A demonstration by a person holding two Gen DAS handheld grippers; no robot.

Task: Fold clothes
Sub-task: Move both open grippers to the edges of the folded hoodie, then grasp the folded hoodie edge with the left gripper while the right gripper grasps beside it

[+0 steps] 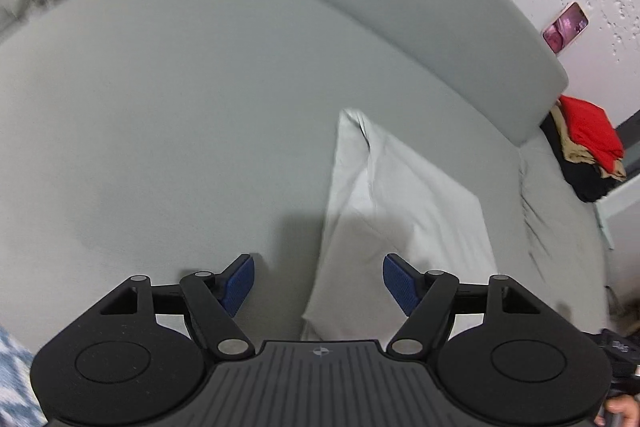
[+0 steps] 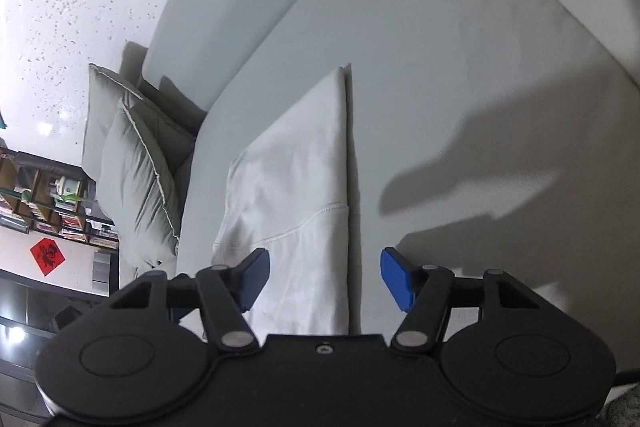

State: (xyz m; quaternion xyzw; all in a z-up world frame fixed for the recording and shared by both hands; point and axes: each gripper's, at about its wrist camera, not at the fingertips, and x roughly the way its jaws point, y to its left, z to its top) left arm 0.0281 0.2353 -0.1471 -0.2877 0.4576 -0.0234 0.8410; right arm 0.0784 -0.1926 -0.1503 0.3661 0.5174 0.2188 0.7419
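The left tongs (image 1: pixel 318 285) are wide and hold nothing; the right tongs (image 2: pixel 324 279) are wide and empty too; just past both lies the white cloth (image 2: pixel 296 195), folded flat on the grey sofa (image 1: pixel 160 127); I think one fold is done; next, pinch an edge and fold again; far off, maybe more clothes (image 1: pixel 588 147).

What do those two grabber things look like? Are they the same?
Nearly twins. The left gripper and the right gripper are both black, with two round discs at the base, jointed black arms with silver pins, and blue ribbed finger pads. The left one's middle plate is ridged with a small cross mark; the right one's is smooth with a screw.
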